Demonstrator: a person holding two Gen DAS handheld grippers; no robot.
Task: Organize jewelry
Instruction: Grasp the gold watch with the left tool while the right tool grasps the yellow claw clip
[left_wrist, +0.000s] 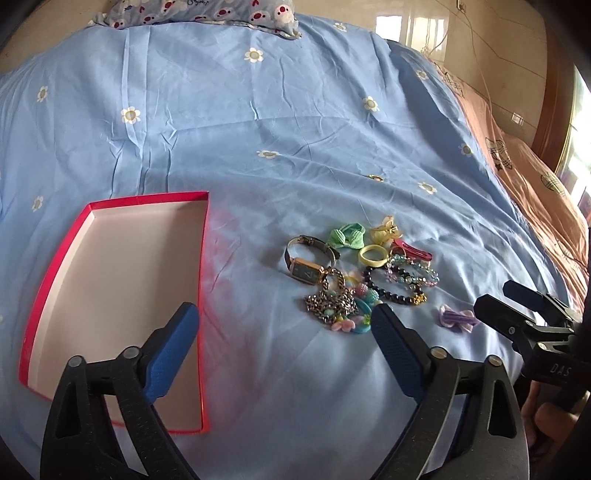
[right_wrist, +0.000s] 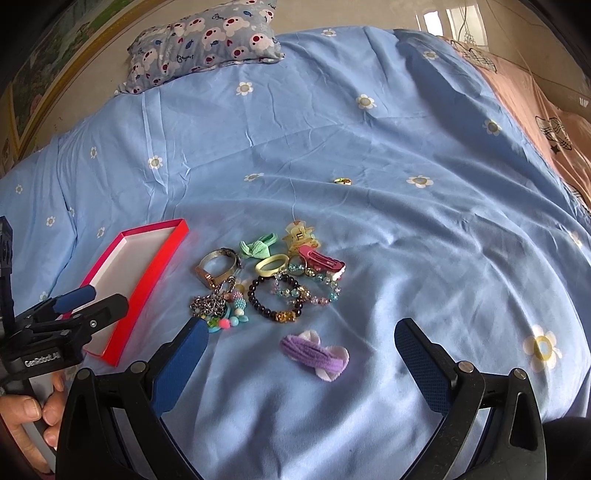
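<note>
On the blue bedsheet (right_wrist: 369, 147), jewelry pile (right_wrist: 266, 284) beside red box (left_wrist: 110, 295), left gripper (left_wrist: 284, 321) and right gripper (right_wrist: 299, 341) both spread wide, empty

Two fisheye views, each taken from just behind a hand-held claw and angled steeply down onto the bed (left_wrist: 258, 129). The left view looks over the left claw (left_wrist: 284, 314), with the red box (left_wrist: 110, 277) close on its left. The right view looks over the right claw (right_wrist: 299, 332). Both share the jewelry pile (left_wrist: 354, 280), the box and the far pillow (right_wrist: 207, 40); each catches the other claw at its edge.
</note>
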